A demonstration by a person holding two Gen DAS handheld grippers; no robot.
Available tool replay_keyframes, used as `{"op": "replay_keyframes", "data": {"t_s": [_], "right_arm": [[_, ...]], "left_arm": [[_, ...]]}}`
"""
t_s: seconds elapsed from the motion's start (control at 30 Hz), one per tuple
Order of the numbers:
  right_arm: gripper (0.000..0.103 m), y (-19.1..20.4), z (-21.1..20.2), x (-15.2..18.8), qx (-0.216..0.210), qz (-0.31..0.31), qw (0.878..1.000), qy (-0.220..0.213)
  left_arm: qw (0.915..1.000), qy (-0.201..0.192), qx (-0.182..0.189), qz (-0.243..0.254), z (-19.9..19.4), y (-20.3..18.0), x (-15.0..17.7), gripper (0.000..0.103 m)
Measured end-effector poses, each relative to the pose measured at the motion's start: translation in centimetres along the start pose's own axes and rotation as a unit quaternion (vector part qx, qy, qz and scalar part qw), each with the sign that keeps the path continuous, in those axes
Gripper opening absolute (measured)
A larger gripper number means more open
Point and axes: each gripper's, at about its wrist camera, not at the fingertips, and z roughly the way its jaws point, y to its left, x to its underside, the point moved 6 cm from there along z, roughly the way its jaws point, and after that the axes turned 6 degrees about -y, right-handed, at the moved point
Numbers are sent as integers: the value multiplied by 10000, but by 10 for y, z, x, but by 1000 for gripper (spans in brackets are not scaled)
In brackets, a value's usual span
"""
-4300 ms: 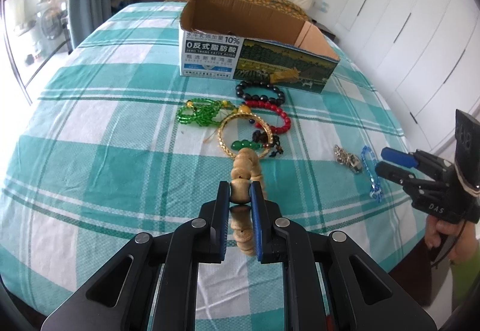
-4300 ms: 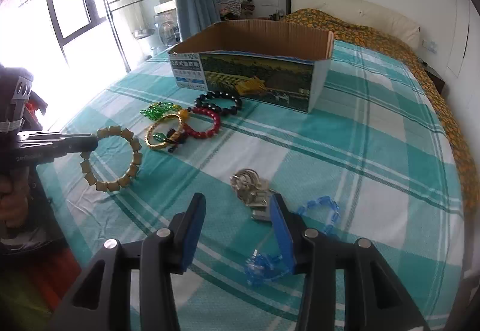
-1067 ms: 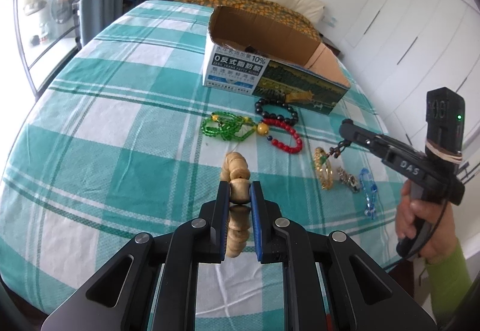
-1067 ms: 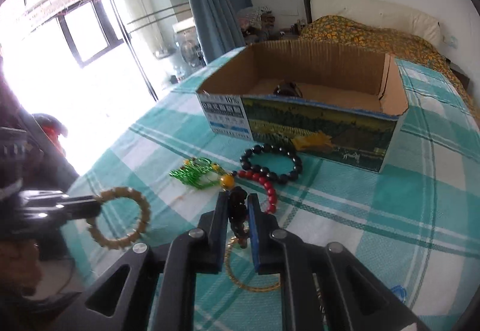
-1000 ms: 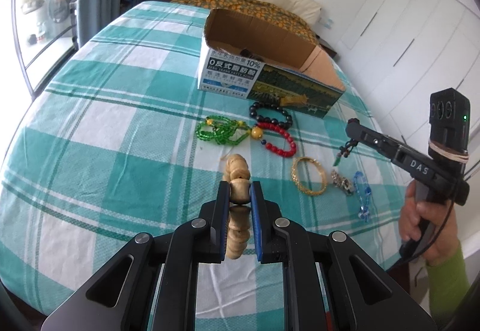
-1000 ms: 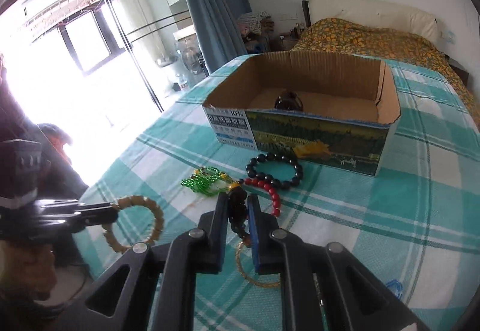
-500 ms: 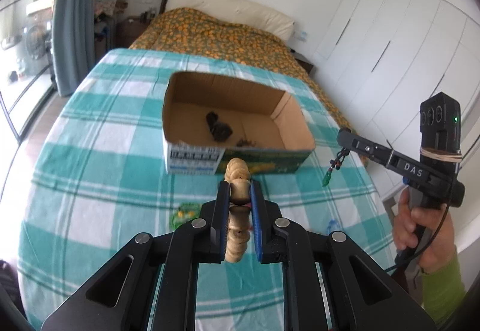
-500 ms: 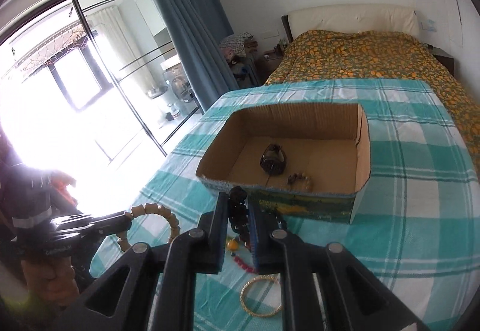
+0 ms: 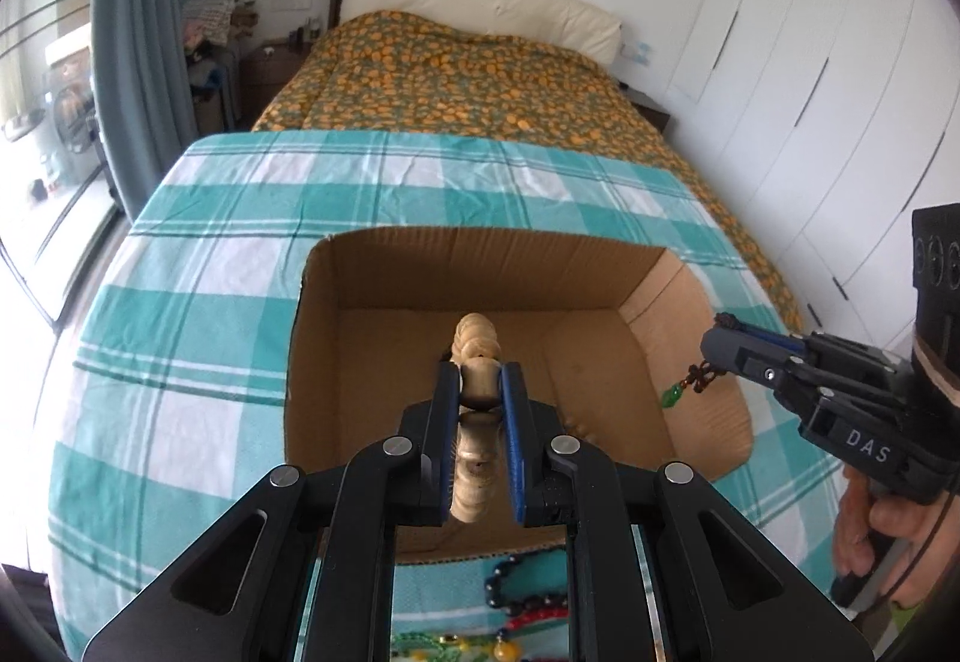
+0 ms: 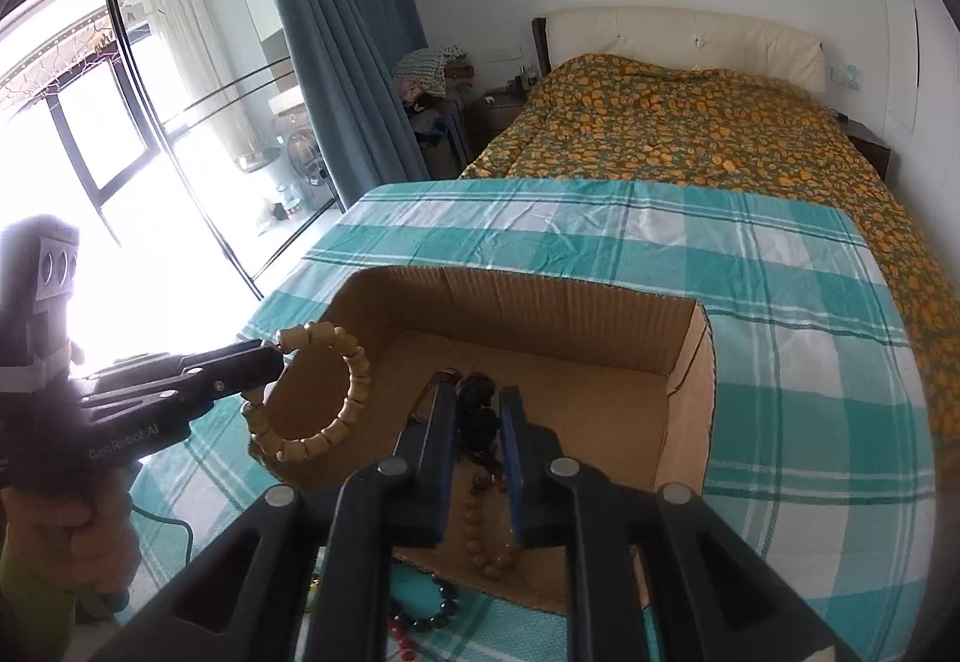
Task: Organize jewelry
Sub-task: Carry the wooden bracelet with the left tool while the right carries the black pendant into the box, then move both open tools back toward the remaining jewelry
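My left gripper (image 9: 478, 383) is shut on a tan wooden bead bracelet (image 9: 475, 356) and holds it above the open cardboard box (image 9: 480, 266). The right wrist view shows that bracelet (image 10: 315, 392) hanging over the box's left wall. My right gripper (image 10: 477, 410) is shut on a dark beaded piece (image 10: 477, 422), over the box (image 10: 690, 362). From the left wrist view this piece (image 9: 690, 386) dangles with a green pendant over the box's right side. A small brown bead bracelet (image 10: 480, 530) lies on the box floor.
The box stands on a teal checked tablecloth (image 9: 180, 314). Black, red and green bead bracelets (image 9: 528, 602) lie on the cloth in front of the box. A bed with an orange patterned cover (image 10: 690, 122) is beyond the table; white wardrobes (image 9: 810, 92) at right.
Both grippers have risen and moved forward from the table's front to above the box, each carrying its piece. The box now fills the middle of both views.
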Motion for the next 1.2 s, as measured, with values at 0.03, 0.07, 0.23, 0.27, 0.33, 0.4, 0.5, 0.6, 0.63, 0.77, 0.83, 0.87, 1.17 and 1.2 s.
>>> {"op": "replay_keyframes", "data": {"t_s": [0.03,0.07,0.23,0.27,0.33,0.4,0.5,0.6,0.63,0.77,0.83,0.87,1.17,1.2], "right_arm": [[34,-3,5,3,24,37,10000,66],[59,-5,6,6,43,81,9999,74],[67,-8,-15,20,159,189,9997,-80],[67,-8,-23,22,207,184,9995,-126],[68,-6,-44,28,237,180,9993,-228],[68,-4,-66,34,260,136,9990,-326],[68,0,-102,45,257,45,9986,-469],[69,5,-139,58,433,-118,9969,-650],[69,6,-151,63,502,-182,9960,-711],[70,14,-188,93,718,-298,9929,-898],[70,18,-202,113,769,-212,9920,-975],[70,21,-207,124,790,-155,9918,-993],[71,49,-198,236,1108,-41,9925,-514],[70,52,-198,244,1082,-58,9931,-456]], "left_arm": [[9999,69,-106,5,7,2,5,16],[9997,140,-196,-1,12,6,10,20],[9996,27,-288,-71,-6,14,32,68],[9996,11,-280,-76,-14,15,36,69],[9996,-22,-261,-100,-31,17,46,74],[9997,-51,-238,-96,-50,17,58,78],[9997,-34,-223,54,-75,13,79,79],[9995,-48,-228,216,-103,6,104,79],[9994,-71,-243,242,-112,4,112,80],[9991,-179,-320,214,-143,1,143,84],[9989,-200,-388,143,-156,2,160,84],[9988,-189,-430,100,-161,2,170,85],[9978,390,-489,-209,-165,8,246,85],[9978,421,-471,-203,-165,8,250,85]]}}
